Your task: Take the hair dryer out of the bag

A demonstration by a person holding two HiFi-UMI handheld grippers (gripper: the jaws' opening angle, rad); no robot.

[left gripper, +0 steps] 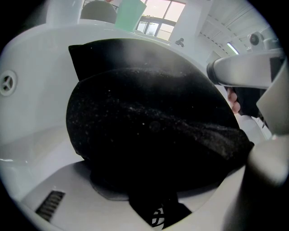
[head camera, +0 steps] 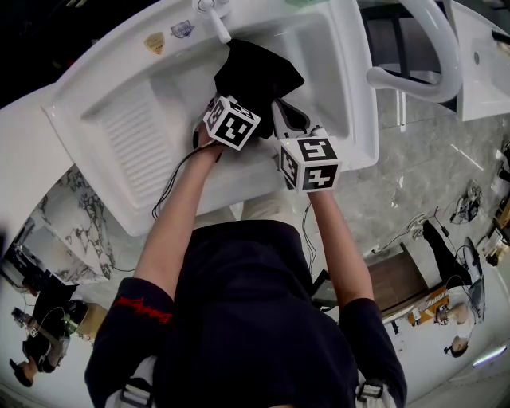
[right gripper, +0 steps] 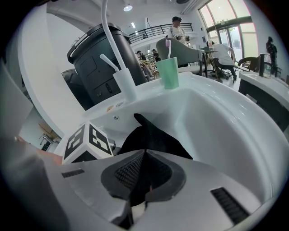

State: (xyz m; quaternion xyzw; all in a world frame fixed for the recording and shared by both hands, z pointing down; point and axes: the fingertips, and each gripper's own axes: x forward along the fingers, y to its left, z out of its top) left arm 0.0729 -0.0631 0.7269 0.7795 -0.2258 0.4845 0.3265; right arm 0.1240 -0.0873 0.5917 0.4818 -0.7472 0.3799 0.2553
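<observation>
A black cloth bag lies in the white sink below the tap. No hair dryer shows; the bag is bulky and hides whatever is inside. My left gripper is at the bag's near left edge. In its own view its jaws stand somewhat apart and are closed on the bag's near end. My right gripper is just to the right, tips at the bag's near right edge. Its pads meet, with nothing clearly between them, and the bag lies just beyond.
A green cup with a toothbrush stands on the sink's rim beside the tall white tap. The sink has a ribbed washboard slope on the left. A white grab rail curves past the sink's right side. Several people are in the room behind.
</observation>
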